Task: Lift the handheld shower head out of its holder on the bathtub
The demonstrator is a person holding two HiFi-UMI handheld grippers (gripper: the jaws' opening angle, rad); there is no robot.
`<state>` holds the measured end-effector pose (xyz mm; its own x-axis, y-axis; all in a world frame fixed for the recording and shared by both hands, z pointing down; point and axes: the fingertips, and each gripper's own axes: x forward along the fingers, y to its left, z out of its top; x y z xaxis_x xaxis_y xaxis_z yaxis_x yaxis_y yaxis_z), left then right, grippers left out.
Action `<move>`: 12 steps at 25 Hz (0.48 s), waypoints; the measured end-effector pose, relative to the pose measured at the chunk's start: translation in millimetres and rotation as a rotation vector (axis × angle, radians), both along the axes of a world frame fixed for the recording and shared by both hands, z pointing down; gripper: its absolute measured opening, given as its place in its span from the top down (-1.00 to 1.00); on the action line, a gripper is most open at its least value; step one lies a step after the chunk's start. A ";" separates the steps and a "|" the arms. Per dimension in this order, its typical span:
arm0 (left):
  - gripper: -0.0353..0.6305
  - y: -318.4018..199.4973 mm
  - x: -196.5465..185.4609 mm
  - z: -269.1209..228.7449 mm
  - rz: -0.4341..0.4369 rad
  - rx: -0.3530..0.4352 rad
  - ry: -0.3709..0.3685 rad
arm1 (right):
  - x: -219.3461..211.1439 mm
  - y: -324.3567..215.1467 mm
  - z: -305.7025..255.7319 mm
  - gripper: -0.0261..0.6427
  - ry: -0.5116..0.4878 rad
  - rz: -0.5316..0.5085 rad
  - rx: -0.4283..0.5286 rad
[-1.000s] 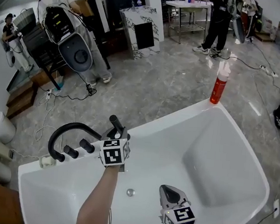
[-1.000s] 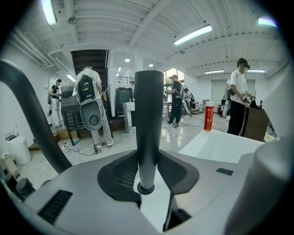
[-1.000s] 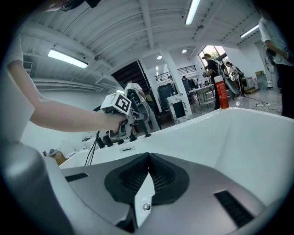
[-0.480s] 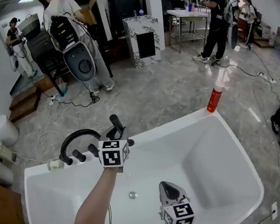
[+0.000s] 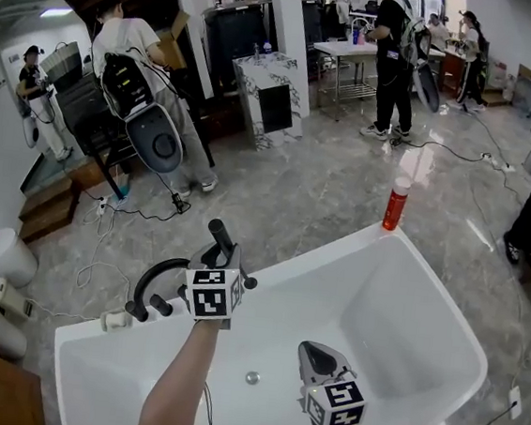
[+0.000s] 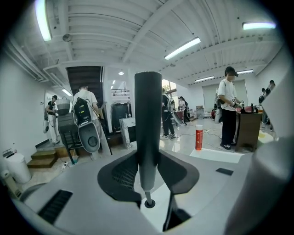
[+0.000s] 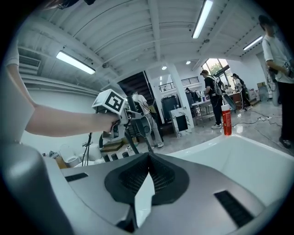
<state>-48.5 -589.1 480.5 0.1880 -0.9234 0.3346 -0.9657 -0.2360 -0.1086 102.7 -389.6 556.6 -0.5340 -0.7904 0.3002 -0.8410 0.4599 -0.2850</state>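
Observation:
The black handheld shower head [image 5: 219,239] stands upright above the tub rim, and my left gripper [image 5: 221,266] is shut on its handle. In the left gripper view the dark handle [image 6: 148,133] runs straight up between the jaws of my left gripper [image 6: 148,170], with its thin hose end below. The right gripper view shows the left gripper [image 7: 120,120] raised, a dark hose [image 7: 143,139] trailing down from it. My right gripper [image 5: 319,361] hangs over the white bathtub [image 5: 426,299], shut and empty; its jaws [image 7: 148,159] meet at the tips.
A black arched faucet [image 5: 157,277] with black knobs [image 5: 158,305] sits on the tub's left rim. A red bottle [image 5: 395,203] stands on the far corner. Several people, a folded cart [image 5: 143,119] and a metal table [image 5: 356,47] stand on the marble floor beyond.
Both grippers have risen, the left one carrying the shower head up with it. The head view has pulled back, so the tub and faucet sit lower in the picture.

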 end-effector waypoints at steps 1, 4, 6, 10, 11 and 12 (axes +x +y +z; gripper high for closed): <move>0.45 2.7 0.9 -9.1 0.002 0.006 0.000 | 1.1 2.2 -7.6 0.90 -0.003 0.003 0.005; 0.45 13.6 1.7 -37.7 0.009 0.025 0.005 | 0.8 11.3 -31.0 0.90 -0.003 0.010 0.020; 0.45 24.8 2.5 -57.7 0.014 0.035 0.014 | -0.9 21.1 -48.1 0.90 0.000 0.009 0.032; 0.45 42.3 11.4 -105.2 0.022 0.056 0.008 | 2.5 35.0 -91.4 0.90 0.007 0.008 0.059; 0.45 44.7 14.3 -119.2 0.024 0.061 0.004 | 3.9 36.6 -104.5 0.90 0.009 0.008 0.065; 0.45 47.2 16.4 -132.8 0.027 0.065 0.002 | 4.6 38.5 -117.3 0.90 0.010 0.008 0.069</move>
